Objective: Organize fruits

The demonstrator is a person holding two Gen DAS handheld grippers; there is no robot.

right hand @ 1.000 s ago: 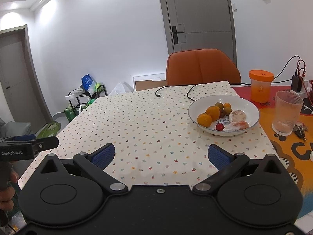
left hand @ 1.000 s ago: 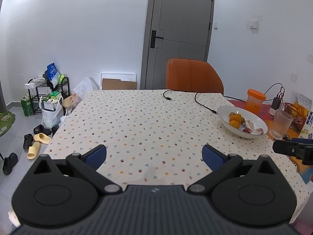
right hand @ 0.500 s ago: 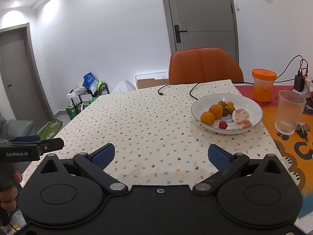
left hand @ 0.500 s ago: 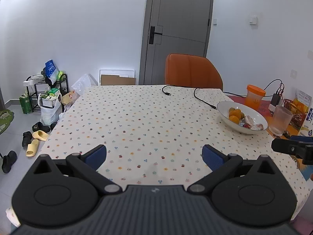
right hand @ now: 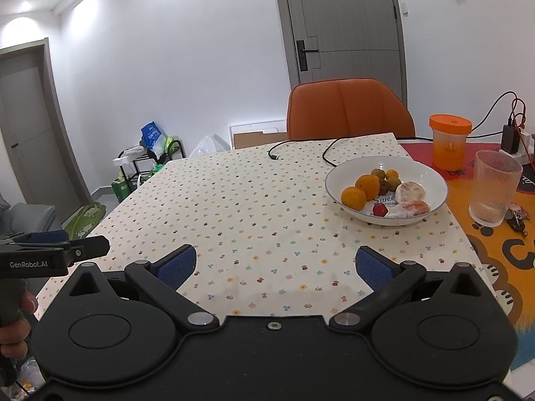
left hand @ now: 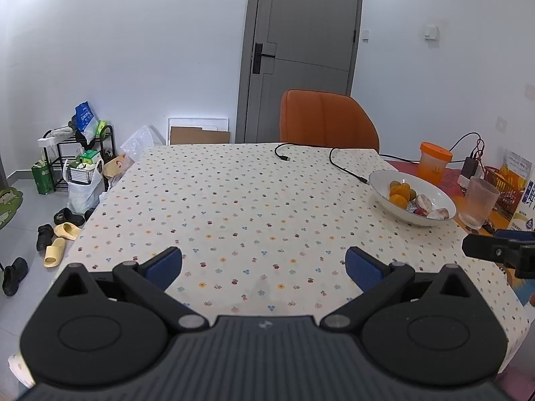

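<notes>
Both the left gripper (left hand: 264, 264) and the right gripper (right hand: 276, 262) hang wide open and empty at the near table edge, probably ready to reach the fruit bowl (right hand: 431, 175) at far right.

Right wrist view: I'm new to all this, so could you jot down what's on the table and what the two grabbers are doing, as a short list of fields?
surface: table with dotted tablecloth
fruit holder: white bowl
bowl contents: oranges, small dark fruits, a peeled citrus, a small red fruit
beside the bowl: ribbed glass, orange-lidded jar
right gripper: open, empty, above the cloth
left gripper: open, empty
</notes>
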